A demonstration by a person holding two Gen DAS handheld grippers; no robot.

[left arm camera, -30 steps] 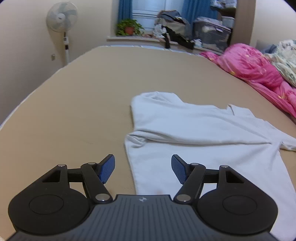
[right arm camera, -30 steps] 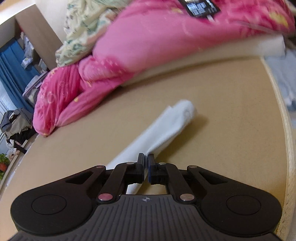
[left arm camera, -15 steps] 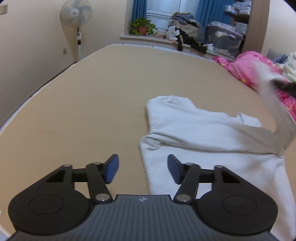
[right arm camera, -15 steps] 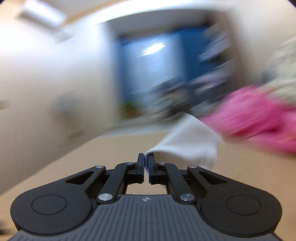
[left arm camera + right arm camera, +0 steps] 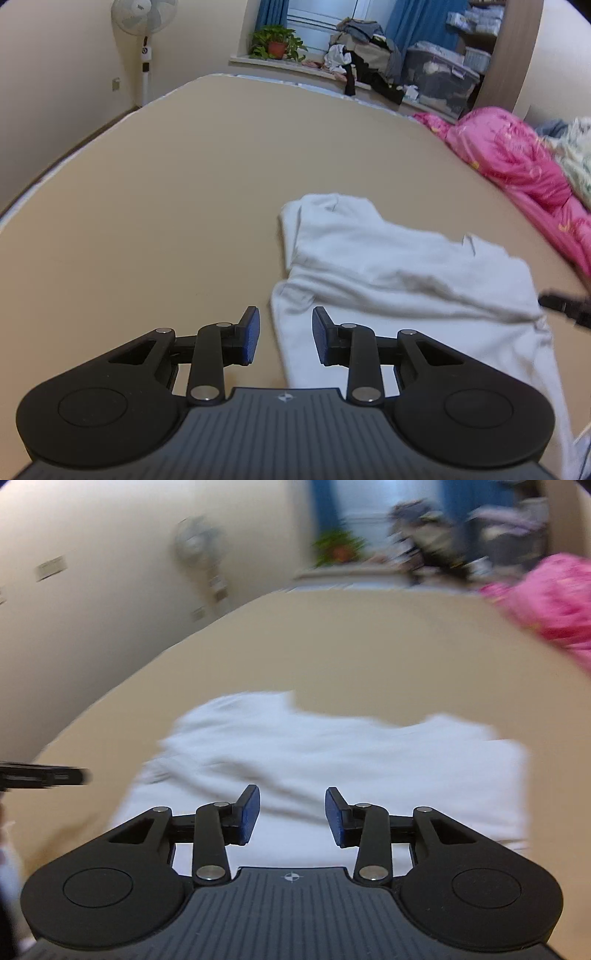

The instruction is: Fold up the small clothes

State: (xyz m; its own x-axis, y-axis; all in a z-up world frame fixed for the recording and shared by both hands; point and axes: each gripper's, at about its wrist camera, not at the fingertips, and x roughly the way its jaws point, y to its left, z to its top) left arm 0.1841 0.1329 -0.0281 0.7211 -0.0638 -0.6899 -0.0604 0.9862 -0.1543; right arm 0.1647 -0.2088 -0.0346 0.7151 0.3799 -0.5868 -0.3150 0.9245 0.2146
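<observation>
A small white shirt (image 5: 399, 273) lies on the tan bed (image 5: 166, 192) with both sleeves folded in over its body. My left gripper (image 5: 284, 339) is open and empty, low over the shirt's near left edge. My right gripper (image 5: 291, 819) is open and empty above the shirt (image 5: 332, 760), which looks blurred in the right wrist view. A tip of the right gripper shows at the right edge of the left wrist view (image 5: 565, 306). The left gripper's tip shows at the left of the right wrist view (image 5: 40, 775).
A pink quilt (image 5: 517, 162) is heaped along the bed's right side. A standing fan (image 5: 142, 22) is by the far left wall. A potted plant (image 5: 277, 40), piled clothes (image 5: 369, 48) and a storage box (image 5: 439, 77) sit on the far sill.
My right gripper carried the right sleeve up and across onto the shirt's body, then opened and let it go. My left gripper stayed open and shifted slightly.
</observation>
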